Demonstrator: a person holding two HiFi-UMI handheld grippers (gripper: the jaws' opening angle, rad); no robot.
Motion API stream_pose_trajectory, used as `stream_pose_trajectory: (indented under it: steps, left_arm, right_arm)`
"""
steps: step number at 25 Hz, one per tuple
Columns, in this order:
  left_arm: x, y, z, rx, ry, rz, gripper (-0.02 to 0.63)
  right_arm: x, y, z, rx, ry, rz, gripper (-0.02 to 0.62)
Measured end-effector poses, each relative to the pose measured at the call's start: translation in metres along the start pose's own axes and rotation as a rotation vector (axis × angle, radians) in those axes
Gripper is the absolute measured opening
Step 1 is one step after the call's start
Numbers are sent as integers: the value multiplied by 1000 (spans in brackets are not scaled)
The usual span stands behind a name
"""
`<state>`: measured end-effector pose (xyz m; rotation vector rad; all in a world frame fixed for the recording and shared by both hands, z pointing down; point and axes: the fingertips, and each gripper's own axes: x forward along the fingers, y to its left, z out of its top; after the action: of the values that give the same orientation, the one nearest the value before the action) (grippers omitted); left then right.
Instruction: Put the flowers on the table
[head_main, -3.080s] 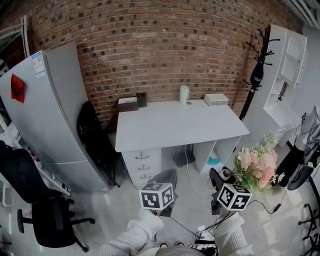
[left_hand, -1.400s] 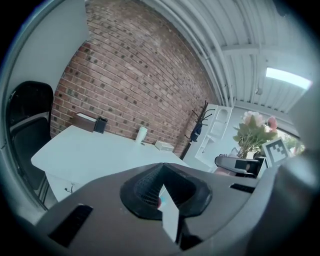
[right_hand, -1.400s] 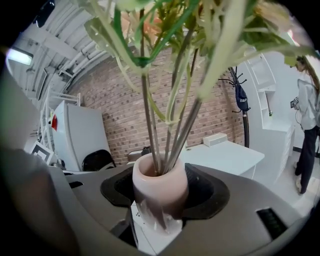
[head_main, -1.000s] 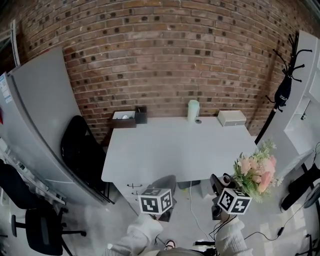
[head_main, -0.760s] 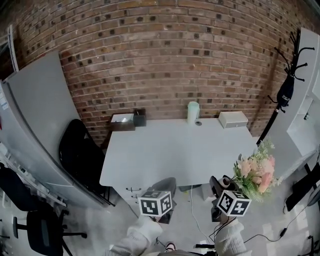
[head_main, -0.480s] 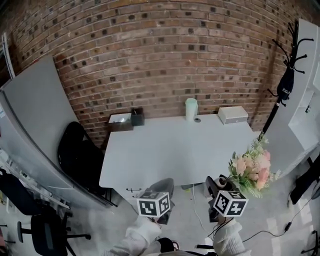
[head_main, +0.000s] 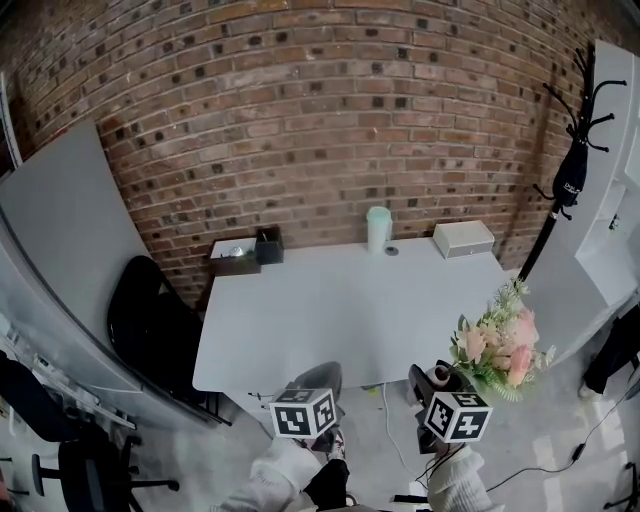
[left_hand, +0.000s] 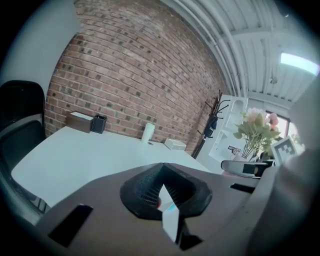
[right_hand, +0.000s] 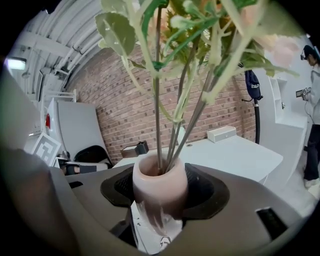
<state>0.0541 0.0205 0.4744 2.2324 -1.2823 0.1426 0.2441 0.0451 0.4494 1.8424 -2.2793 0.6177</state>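
Well, tall grey cabinet (head_main: 60, 250): it stands at the far left, by the red brick wall (head_main: 320, 110).
Black chair (head_main: 150, 330): it sits between the cabinet and the table.
Brown box (head_main: 232, 258): it is on the far left corner of the table, with a small black cup (head_main: 268, 246) just beside it.
Big white table (head_main: 340, 300): it stands against the wall, and its middle is bare.
Left gripper (left_hand: 167, 215): it is near the table's near edge, and its jaws are pressed together with nothing in them.
Pale green cup (head_main: 378, 228): it stands upright at the far edge of the table.
White flat box (head_main: 463, 240): it is on the far right corner.
Right gripper (right_hand: 155, 225): its jaws are squeezed tight on a small round pink vase (right_hand: 160, 192).
Bunch of pink flowers with green leaves (head_main: 495, 345): it stands up in the vase, held in the air by the table's near right corner.
Black coat stand (head_main: 570, 180): it is at the far right.
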Motion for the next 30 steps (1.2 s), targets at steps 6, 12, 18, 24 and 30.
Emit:
stream_pose_trajectory:
  steps: [6, 12, 18, 24, 30]
  left_arm:
    - [25, 11, 30, 24, -34, -6, 8]
    - [56, 37, 56, 2, -47, 0, 8]
    - [90, 52, 91, -7, -74, -18, 8]
    - [121, 72, 121, -8, -80, -32, 8]
    - [151, 105, 153, -18, -86, -32, 8]
  right_arm:
    - [33, -5, 23, -12, -19, 1, 252]
    - [75, 3, 45, -28, -27, 23, 252]
    - [111, 1, 72, -50, -33, 12, 252]
    - [153, 1, 97, -54, -37, 4, 252]
    - [202, 13, 117, -66, -30, 14, 252]
